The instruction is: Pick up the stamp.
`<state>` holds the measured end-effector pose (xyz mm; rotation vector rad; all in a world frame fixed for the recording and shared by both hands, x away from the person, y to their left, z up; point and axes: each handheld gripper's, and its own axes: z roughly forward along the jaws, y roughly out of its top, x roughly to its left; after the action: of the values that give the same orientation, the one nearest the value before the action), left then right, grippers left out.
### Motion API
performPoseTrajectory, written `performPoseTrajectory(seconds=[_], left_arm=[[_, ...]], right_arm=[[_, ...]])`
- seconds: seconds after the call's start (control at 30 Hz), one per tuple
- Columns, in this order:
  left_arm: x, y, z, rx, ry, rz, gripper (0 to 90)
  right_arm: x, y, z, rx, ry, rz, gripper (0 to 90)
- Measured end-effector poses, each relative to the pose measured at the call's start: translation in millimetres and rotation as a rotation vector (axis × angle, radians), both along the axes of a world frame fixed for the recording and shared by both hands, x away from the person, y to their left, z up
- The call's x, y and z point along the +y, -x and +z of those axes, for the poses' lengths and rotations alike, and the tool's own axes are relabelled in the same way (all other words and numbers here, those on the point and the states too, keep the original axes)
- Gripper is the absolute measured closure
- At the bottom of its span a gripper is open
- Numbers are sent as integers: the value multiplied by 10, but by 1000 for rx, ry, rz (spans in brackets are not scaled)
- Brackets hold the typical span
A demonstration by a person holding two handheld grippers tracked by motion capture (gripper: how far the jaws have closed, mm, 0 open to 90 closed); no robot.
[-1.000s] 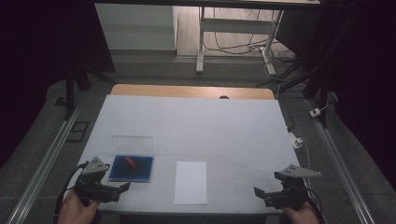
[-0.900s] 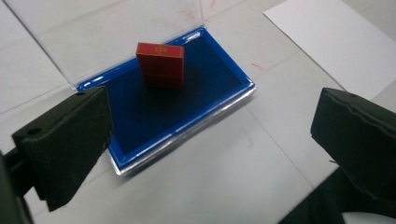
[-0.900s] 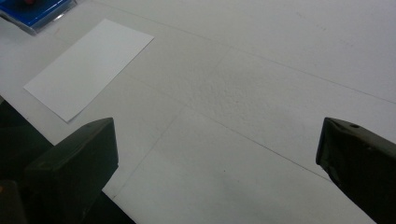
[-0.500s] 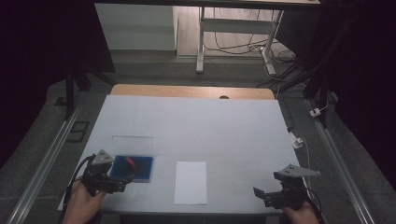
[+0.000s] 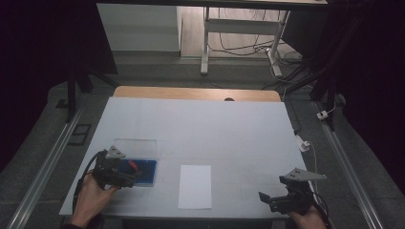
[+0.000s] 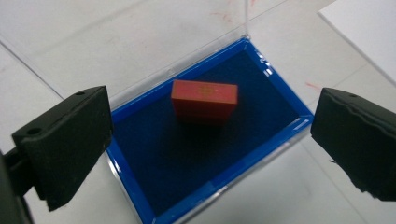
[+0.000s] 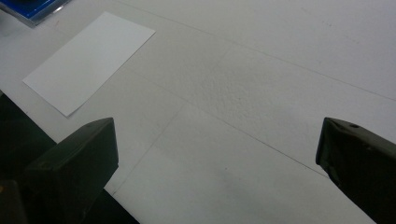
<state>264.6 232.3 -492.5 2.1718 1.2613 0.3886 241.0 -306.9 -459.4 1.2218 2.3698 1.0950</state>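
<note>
While L claw (image 6: pixel 205 140) gapes, red block (image 6: pixel 204 99) sits in blue case (image 6: pixel 261 154).

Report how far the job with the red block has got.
Done: the blue case lies open, clear lid up. In hand: the left gripper hangs over the red block, jaws wide, not touching. Left: gripping and lifting it. The right gripper sits open beside the white sheet.

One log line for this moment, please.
left gripper: open, over red block in blue case | right gripper: open, idle | white card: untouched
</note>
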Motion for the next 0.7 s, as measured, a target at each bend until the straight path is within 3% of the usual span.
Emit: performPoseTrajectory(seconds=[0.07,0.23,0.3,0.37,0.4,0.43,0.7], left_arm=[[-9,-44,-21,2,-22,-1,0],[-6,-98,-31,14,-23,-19,0],[-21,-117,-37,17,-50,-17,15],[-36,-129,-45,20,-67,-27,89],[-37,-135,-44,22,-66,-35,89],[-35,-141,-40,21,-63,-38,149],[-12,-173,-26,40,-63,-35,373]], right_arm=[[2,0,-2,0,-1,0,0],[4,0,-2,-1,3,1,0],[5,0,-2,-1,4,1,0],[6,1,-2,-2,4,2,0],[6,1,-2,-2,4,2,0],[6,1,-2,-2,5,2,0],[9,3,-2,-1,6,5,0]])
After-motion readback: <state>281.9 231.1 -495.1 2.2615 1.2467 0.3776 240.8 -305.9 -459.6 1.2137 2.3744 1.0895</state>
